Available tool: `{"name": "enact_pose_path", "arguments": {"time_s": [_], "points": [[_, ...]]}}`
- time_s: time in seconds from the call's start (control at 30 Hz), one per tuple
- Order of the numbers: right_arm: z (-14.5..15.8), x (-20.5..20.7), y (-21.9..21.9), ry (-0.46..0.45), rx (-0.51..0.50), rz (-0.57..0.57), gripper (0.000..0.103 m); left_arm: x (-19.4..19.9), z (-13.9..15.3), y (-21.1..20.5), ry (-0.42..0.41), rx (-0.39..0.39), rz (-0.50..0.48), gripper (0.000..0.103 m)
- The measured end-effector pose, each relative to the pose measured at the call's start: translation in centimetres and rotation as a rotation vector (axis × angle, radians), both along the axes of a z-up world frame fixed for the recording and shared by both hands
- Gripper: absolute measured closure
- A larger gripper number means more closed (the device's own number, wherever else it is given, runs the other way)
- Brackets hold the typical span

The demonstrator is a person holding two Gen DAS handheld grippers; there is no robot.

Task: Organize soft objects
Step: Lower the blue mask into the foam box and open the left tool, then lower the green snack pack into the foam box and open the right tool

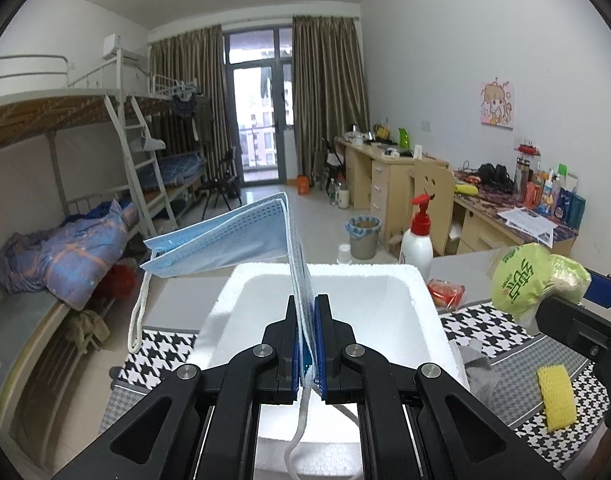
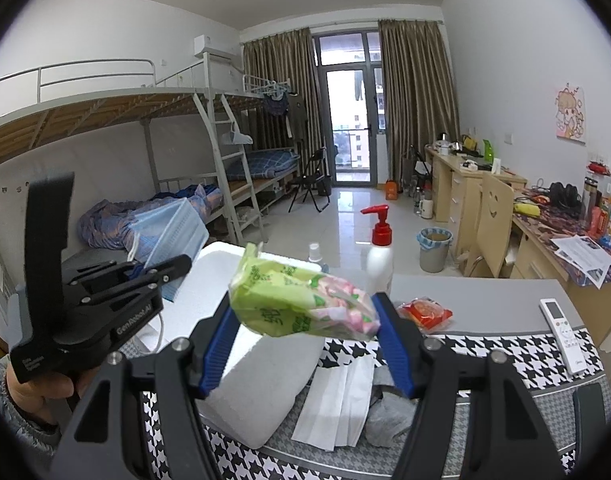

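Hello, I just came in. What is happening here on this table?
A person holds a gripper in each hand. The left gripper is shut on blue face masks above a white foam box. The right gripper holds a green tissue pack beside it. A yellow sponge lies on the checked cloth.

Straight ahead of my left gripper [image 1: 305, 344], the white foam box [image 1: 419, 312] lies open and unblocked. Right of the box, a red-pump bottle [image 1: 416, 246], red packet [image 1: 445, 293], grey cloth [image 1: 479, 368] and yellow sponge [image 1: 556, 396] crowd the tabletop [image 1: 465, 268].
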State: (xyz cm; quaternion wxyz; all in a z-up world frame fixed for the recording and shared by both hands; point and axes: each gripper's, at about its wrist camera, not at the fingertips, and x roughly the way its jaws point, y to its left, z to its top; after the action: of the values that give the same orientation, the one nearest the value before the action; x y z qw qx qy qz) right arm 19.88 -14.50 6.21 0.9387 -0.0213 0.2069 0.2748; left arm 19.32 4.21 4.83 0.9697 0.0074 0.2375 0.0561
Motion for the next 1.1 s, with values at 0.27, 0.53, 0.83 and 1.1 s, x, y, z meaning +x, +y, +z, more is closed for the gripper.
{"name": "enact_pose_path", "arguments": {"time_s": [0.27,0.53,0.83,1.1], "points": [[-0.2,0.4,0.5,0.008,-0.011,-0.009,0.033,1.2,-0.9,0.8,0.054,-0.024,-0.019,0.096],[-0.3,0.8,0.8,0.017,-0.019,-0.015,0.033,1.3,-1.4,1.2,0.061,-0.011,-0.013,0.025],[-0.1,0.9,1.1,0.019,-0.024,-0.015,0.033,-0.7,-0.4,1.6,-0.041,0.01,0.004,0.004],[0.3,1.0,1.8,0.014,-0.033,-0.016,0.033,-2.9,1.0,2.5,-0.14,0.03,0.058,0.001]]}}
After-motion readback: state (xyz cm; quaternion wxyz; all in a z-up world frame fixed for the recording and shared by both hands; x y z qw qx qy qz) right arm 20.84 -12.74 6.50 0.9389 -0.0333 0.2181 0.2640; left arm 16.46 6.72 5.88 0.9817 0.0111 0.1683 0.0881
